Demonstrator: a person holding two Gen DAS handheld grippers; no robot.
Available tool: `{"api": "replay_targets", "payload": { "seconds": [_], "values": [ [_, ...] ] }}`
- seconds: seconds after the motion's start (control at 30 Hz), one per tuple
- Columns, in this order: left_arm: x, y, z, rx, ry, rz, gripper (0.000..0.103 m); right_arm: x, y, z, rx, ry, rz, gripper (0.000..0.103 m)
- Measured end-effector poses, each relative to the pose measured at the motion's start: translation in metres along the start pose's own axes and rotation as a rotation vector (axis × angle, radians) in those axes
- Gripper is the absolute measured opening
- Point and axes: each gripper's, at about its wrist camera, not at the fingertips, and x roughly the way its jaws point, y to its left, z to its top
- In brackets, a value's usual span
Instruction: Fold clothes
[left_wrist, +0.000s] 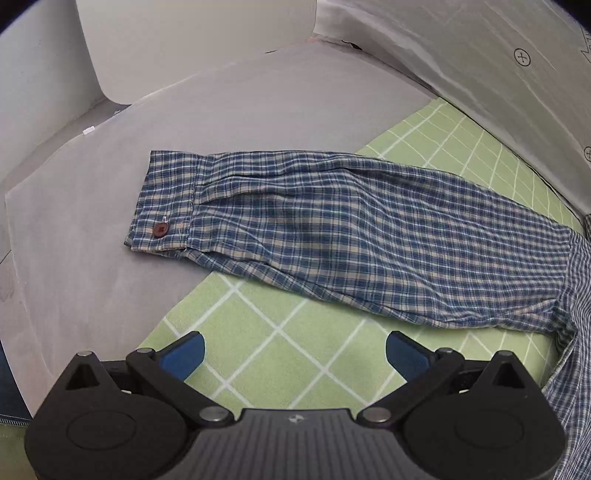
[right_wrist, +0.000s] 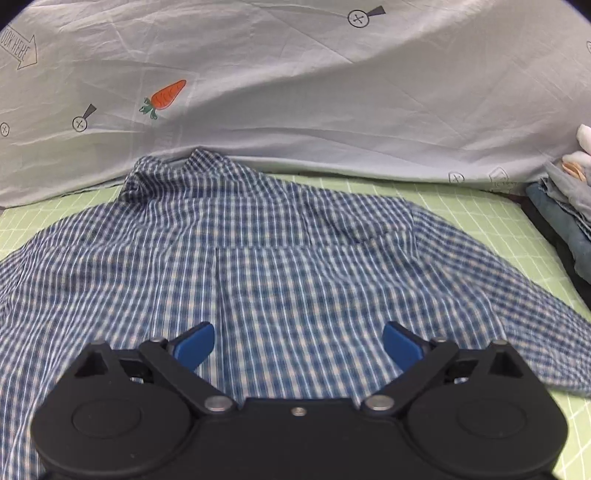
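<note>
While the left gripper (left_wrist: 294, 352) hangs wide and empty over the green mat (left_wrist: 280, 354), the shirt's sleeve (left_wrist: 332, 236) stretches beyond it, cuff (left_wrist: 162, 218) pointing left, and the right gripper (right_wrist: 298, 345), likewise wide and empty, hovers above the shirt (right_wrist: 258, 280), collar (right_wrist: 192, 166) farthest away.

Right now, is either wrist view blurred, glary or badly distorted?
Left wrist view: sharp, even light, no glare; fisheye bends the green grid mat and darkens the corners. Right wrist view: softer, the plaid shirt slightly smeared; the printed sheet bows.
</note>
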Motion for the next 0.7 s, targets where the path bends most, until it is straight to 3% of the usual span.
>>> {"api": "replay_targets", "payload": {
  "seconds": [0.2, 0.27, 0.3, 0.4, 0.53, 0.6, 0.63, 0.7],
  "values": [
    [0.021, -0.006, 0.020, -0.052, 0.046, 0.041, 0.103, 0.071, 0.019, 0.079, -0.062, -0.035, 0.100, 0.076],
    [0.025, -0.008, 0.025, -0.054, 0.064, 0.055, 0.103, 0.096, 0.023, 0.102, -0.060, -0.035, 0.154, 0.053],
    [0.027, -0.009, 0.027, -0.047, 0.072, 0.064, 0.103, 0.108, 0.026, 0.113, -0.062, -0.033, 0.178, 0.048],
    [0.032, -0.016, 0.030, -0.011, 0.089, 0.102, 0.103, 0.147, 0.041, 0.139, -0.095, -0.011, 0.220, 0.046],
    [0.035, -0.019, 0.033, -0.024, 0.087, 0.109, 0.103, 0.186, 0.061, 0.149, -0.159, 0.043, 0.255, 0.053],
    [0.035, -0.019, 0.034, -0.034, 0.090, 0.112, 0.103, 0.195, 0.066, 0.149, -0.191, 0.046, 0.271, 0.046],
    [0.035, -0.019, 0.034, -0.034, 0.089, 0.113, 0.103, 0.193, 0.066, 0.148, -0.199, 0.033, 0.277, 0.026],
    [0.035, -0.020, 0.035, -0.032, 0.087, 0.113, 0.103, 0.185, 0.064, 0.145, -0.206, 0.006, 0.289, 0.009]
  ]
}}
